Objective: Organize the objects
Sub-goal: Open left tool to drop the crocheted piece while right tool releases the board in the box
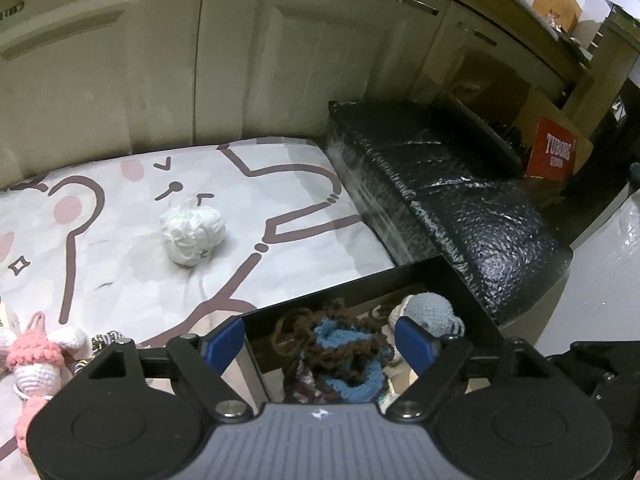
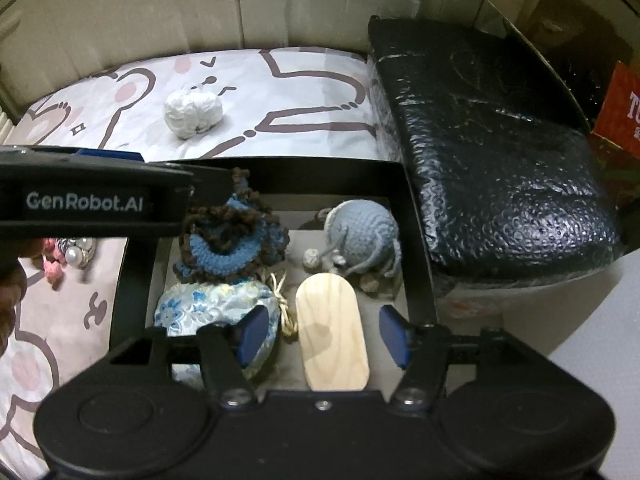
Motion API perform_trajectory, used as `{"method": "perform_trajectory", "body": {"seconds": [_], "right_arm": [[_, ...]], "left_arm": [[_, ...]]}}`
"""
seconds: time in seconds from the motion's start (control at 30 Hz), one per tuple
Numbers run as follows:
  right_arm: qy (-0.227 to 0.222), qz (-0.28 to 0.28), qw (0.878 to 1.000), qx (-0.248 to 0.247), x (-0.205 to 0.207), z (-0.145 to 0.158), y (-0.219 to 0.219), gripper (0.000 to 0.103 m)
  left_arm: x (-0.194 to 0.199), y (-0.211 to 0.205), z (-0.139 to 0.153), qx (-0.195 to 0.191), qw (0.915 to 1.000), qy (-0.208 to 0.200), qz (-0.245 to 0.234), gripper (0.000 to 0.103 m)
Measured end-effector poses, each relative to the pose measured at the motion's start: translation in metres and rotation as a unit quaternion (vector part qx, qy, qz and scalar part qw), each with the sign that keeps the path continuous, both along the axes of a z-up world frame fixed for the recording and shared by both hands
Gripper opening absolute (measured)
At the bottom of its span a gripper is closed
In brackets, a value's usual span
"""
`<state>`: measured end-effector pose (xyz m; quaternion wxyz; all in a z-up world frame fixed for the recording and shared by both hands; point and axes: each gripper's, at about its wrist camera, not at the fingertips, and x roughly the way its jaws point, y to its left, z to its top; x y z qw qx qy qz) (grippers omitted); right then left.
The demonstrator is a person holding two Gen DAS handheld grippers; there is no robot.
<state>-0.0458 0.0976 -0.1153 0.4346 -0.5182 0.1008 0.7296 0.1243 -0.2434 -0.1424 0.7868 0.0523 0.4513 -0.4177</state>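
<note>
Four items sit in box; both grippers gape, holding nothing; white ball upper left & pink doll lower left still out.

We see a black box with a pale grey floor. In it lies a brown and blue crochet piece, fuzzy brown at the edges and blue in the middle. Next to it sits a light blue-grey crochet toy with beige bits. We also see a pale wooden oval with faint wavy grain, and a white pouch with blue flowers. The sheet is white with brown cartoon lines and pink spots. On it lies a white yarn ball and a pink and white crochet doll. Our gripper pads are dark blue on black arms. The bubble-wrapped bundle is shiny black. The carton is red with white letters.
</note>
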Motion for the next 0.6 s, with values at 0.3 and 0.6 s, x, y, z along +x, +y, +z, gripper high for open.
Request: {"method": "perform_trajectory", "body": {"seconds": [0.3, 0.6], "right_arm": [[0.013, -0.022, 1.000, 0.002, 0.010, 0.009, -0.002, 0.062], [0.040, -0.036, 0.998, 0.020, 0.016, 0.026, -0.008, 0.062]], "left_arm": [[-0.004, 0.007, 0.005, 0.029, 0.9995, -0.009, 0.000, 0.083], [-0.007, 0.025, 0.020, 0.037, 0.9991, -0.018, 0.007, 0.083]]}}
